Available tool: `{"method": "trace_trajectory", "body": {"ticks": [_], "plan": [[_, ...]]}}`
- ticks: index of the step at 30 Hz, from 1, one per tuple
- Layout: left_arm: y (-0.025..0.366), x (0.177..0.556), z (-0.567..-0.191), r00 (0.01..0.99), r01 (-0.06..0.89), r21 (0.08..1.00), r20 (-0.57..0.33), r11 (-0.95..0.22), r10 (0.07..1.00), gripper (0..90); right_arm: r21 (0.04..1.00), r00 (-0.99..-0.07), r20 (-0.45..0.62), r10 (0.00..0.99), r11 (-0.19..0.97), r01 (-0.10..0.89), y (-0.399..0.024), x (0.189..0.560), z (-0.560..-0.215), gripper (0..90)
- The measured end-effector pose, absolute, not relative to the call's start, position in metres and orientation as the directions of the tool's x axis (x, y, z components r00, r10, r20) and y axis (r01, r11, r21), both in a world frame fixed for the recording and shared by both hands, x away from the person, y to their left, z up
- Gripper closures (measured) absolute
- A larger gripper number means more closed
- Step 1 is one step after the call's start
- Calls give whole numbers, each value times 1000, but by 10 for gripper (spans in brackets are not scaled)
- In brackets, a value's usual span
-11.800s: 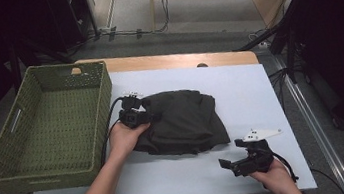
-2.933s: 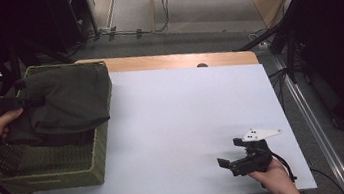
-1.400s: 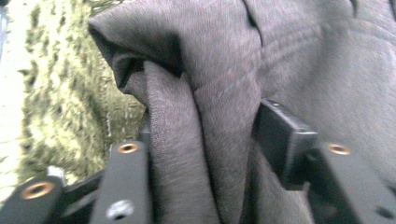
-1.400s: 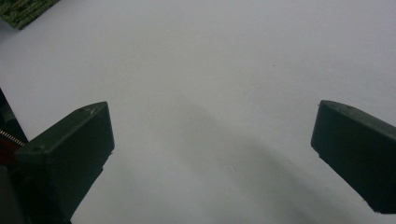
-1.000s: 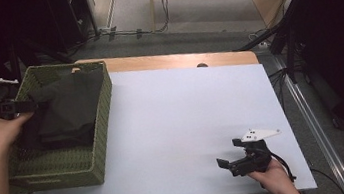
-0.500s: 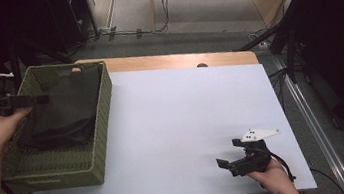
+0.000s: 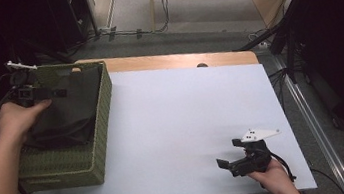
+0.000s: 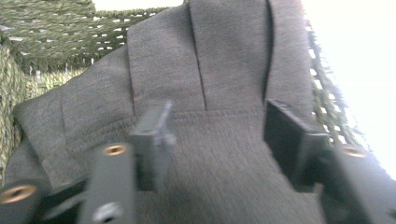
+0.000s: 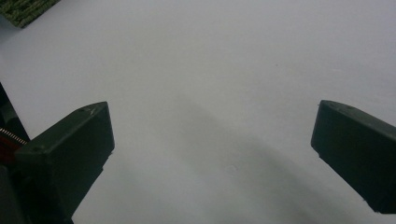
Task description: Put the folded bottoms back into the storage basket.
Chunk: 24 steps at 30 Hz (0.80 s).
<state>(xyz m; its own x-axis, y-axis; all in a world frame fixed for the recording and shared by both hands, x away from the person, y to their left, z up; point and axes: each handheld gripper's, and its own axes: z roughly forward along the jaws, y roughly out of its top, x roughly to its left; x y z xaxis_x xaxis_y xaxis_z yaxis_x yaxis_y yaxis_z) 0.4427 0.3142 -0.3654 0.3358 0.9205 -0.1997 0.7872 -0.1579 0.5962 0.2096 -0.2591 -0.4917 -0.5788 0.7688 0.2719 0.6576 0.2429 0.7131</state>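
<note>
While your left gripper (image 8: pixel 217 140) hangs over the folded dark grey cloth (image 8: pixel 219 84) in the green woven basket (image 7: pixel 97 152), jaws just narrowing, nothing pinched, cloth below them, your right gripper (image 9: pixel 212 154) gaping over white tabletop (image 9: pixel 224 56)

You have nothing to read here: no text, label, brand, number or sign stands legibly on anything in front of you.
</note>
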Motion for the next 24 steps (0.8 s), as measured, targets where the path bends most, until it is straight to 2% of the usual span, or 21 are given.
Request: {"method": "trace_trajectory", "body": {"ticks": [3,6,8,14,20,24], "plan": [[313,449,-371,334,784,607,-233,-132,913,648,713,-573,275,772,236,660,-260,209,-492,0],[306,455,-379,359,769,621,-226,-150,905,819,714,-574,275,771,236,659,-260,209,-491,0],[301,459,-387,374,769,617,-226,-165,899,880,714,-577,276,769,238,658,-259,209,-491,0],[290,467,-413,393,767,616,-232,-178,890,881,714,-576,270,772,241,657,-260,210,-492,0],[285,466,-430,431,739,633,-183,-229,884,879,709,-577,267,772,248,660,-259,210,-492,0],[283,466,-441,423,763,604,-198,-229,884,881,712,-581,264,770,251,656,-259,210,-492,0]]}}
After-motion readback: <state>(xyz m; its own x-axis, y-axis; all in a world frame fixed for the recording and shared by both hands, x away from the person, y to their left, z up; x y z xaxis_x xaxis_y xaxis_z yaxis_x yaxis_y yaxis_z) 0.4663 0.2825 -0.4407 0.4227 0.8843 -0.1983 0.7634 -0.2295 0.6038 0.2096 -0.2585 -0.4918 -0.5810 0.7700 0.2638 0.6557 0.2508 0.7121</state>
